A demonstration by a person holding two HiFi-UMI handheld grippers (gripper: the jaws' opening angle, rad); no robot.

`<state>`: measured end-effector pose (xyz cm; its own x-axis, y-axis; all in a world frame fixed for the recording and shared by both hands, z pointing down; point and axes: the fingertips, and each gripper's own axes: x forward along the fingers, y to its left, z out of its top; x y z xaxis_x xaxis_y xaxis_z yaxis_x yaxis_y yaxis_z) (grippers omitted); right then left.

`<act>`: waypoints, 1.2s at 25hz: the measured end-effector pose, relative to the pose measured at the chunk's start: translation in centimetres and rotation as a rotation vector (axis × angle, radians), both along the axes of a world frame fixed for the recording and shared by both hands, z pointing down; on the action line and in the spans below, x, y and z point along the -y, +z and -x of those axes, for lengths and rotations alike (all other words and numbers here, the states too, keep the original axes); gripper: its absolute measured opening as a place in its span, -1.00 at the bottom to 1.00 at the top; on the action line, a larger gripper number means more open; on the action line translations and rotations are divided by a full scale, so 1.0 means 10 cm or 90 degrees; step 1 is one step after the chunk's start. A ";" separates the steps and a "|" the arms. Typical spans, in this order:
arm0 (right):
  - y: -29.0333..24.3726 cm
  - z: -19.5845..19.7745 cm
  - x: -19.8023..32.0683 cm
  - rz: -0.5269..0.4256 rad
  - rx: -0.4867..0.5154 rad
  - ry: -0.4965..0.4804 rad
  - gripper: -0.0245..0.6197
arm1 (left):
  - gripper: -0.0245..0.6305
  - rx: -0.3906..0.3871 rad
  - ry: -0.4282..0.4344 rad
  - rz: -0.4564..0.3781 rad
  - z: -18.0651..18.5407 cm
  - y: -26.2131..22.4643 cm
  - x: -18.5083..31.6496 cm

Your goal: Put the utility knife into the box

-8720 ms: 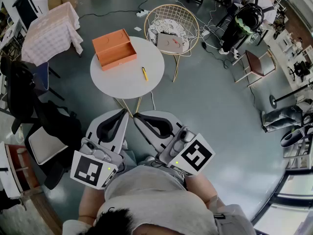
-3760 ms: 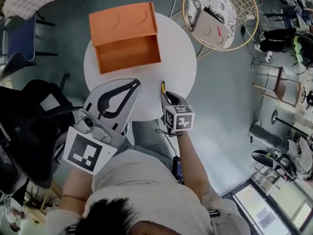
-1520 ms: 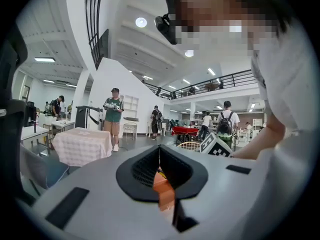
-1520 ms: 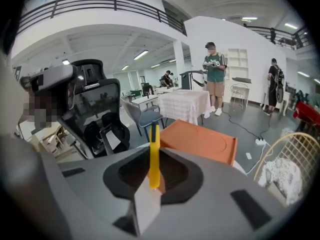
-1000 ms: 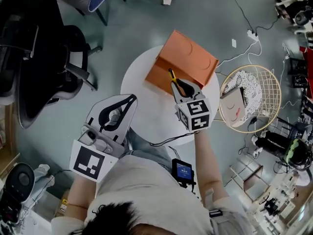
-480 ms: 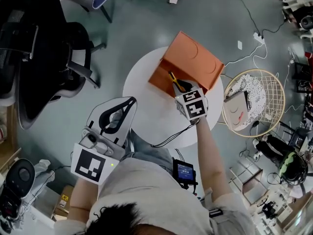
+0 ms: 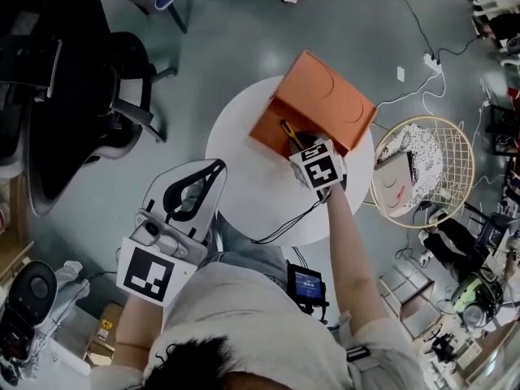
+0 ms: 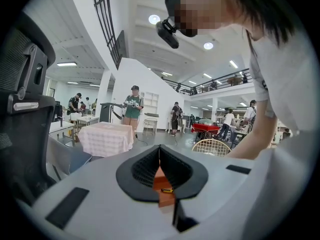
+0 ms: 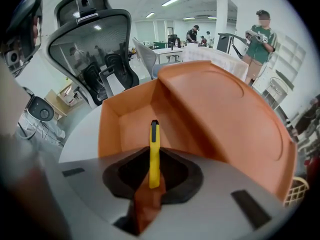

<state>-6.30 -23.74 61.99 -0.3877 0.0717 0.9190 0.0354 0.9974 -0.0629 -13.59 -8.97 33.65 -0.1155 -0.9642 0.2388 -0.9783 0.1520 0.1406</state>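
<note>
"Orange box first: how did it stand?"

"Open on the round white table, with its lid tipped back on the side away from the person. The right gripper view looked straight into its tray, all orange floor and walls."

"And the utility knife?"

"Yellow with a black tip, pinched in the right gripper. The jaws were closed on its rear end. The black tip reached past the box's near wall and over the tray. I could not tell whether it touched the floor of the box."

"Did the head view agree?"

"It did. The right gripper hung at the box's near edge, with its marker cube just on the person's side of the box, and the knife pointed into the open tray."

"What of the left gripper?"

"It was well apart from the box, drawn back toward the person. Its jaws met at the tips and clamped nothing. Through the gap below the tips, the box and the knife showed far off."

"Anything else round the box?"

"A wire chair stood near its lid side. A black office chair stood well apart on the opposite side."
</note>
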 end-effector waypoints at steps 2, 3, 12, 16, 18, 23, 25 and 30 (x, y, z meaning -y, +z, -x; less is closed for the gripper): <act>0.00 0.00 0.00 -0.003 0.001 0.002 -0.71 | -0.90 -0.001 -0.001 0.000 0.00 0.01 -0.01; 0.00 0.01 -0.01 -0.004 0.001 0.003 -0.71 | -0.90 -0.001 0.000 0.000 -0.01 0.01 -0.01; -0.14 0.04 0.01 -0.004 0.030 0.035 -0.64 | -0.90 0.001 0.003 -0.003 0.02 -0.01 -0.04; -0.28 0.04 0.01 -0.004 0.061 0.050 -0.63 | -0.90 0.004 0.009 -0.009 -0.04 -0.05 -0.05; -0.39 0.04 0.00 -0.006 0.092 0.063 -0.72 | -0.89 0.009 0.017 -0.012 -0.08 -0.07 -0.05; -0.74 0.08 -0.12 0.004 0.178 0.086 -0.90 | -0.90 0.018 0.043 -0.018 -0.20 -0.12 -0.09; -0.89 0.06 -0.16 0.010 0.212 0.107 -0.90 | -0.90 0.020 0.058 -0.022 -0.25 -0.14 -0.11; -1.33 0.00 -0.29 0.029 0.315 0.171 -0.90 | -0.90 0.015 0.103 -0.038 -0.37 -0.20 -0.12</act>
<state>-6.29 -20.87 48.68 -0.7812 -0.0541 0.6220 -0.1833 0.9722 -0.1458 -9.88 -7.79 31.67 0.0381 -0.9831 0.1789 -0.9925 -0.0165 0.1209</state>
